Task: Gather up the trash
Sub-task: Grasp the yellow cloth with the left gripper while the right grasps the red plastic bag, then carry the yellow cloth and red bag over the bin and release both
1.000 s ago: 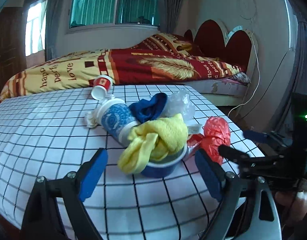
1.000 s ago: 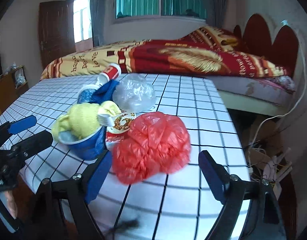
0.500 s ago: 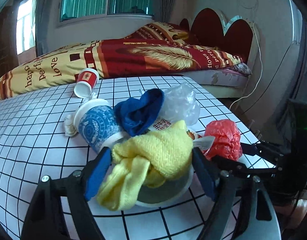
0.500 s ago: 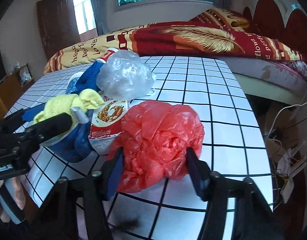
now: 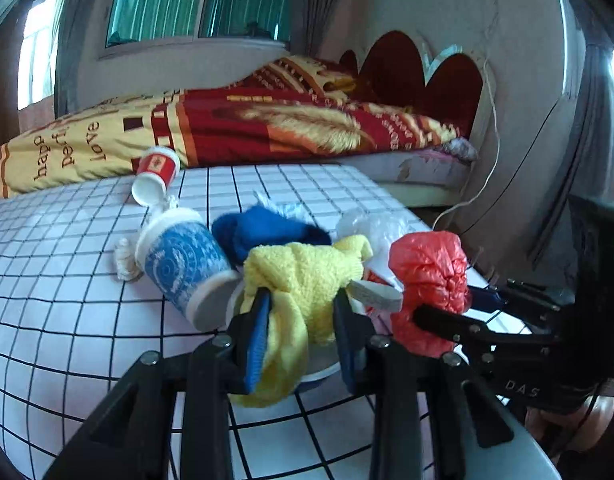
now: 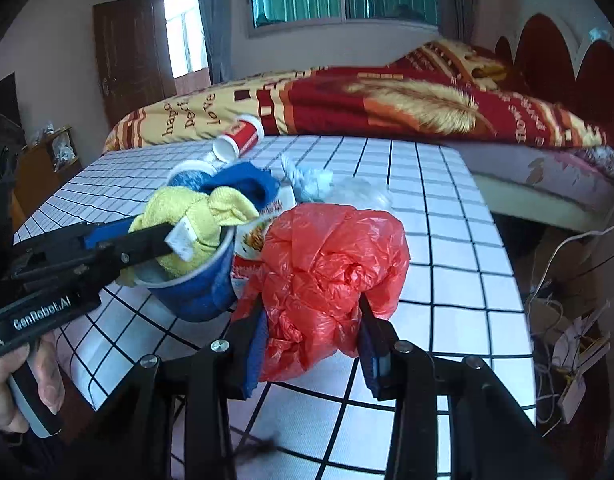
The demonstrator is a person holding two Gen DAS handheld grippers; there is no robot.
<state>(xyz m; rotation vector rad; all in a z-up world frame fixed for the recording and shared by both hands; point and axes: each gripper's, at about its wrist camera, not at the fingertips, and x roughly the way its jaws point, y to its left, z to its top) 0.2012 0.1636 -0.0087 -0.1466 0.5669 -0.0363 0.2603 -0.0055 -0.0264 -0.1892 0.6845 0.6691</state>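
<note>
A yellow cloth [image 5: 307, 276] sits bunched in a blue bowl [image 6: 195, 292] on the checked tablecloth [image 5: 67, 320]. My left gripper [image 5: 301, 300] is shut on the cloth, its blue pads pinching the fabric from both sides. Just right of the bowl is a crumpled red plastic bag [image 6: 331, 264]. My right gripper [image 6: 311, 308] has its jaws closing on the bag, and both pads press into it. In the right wrist view the left gripper [image 6: 167, 236] reaches in from the left, held by a hand [image 6: 23, 392].
A blue paper cup [image 5: 183, 264] lies on its side left of the bowl, with a blue cloth [image 5: 267, 232], a clear plastic bag [image 5: 367, 224] and a snack wrapper [image 6: 255, 240] behind. A red cup [image 5: 155, 172] lies farther back. Beyond the table is a bed [image 5: 267, 128].
Both grippers moved forward into the pile. The left jaws went from wide apart to pinching the yellow cloth, and the right jaws narrowed onto the red bag.
</note>
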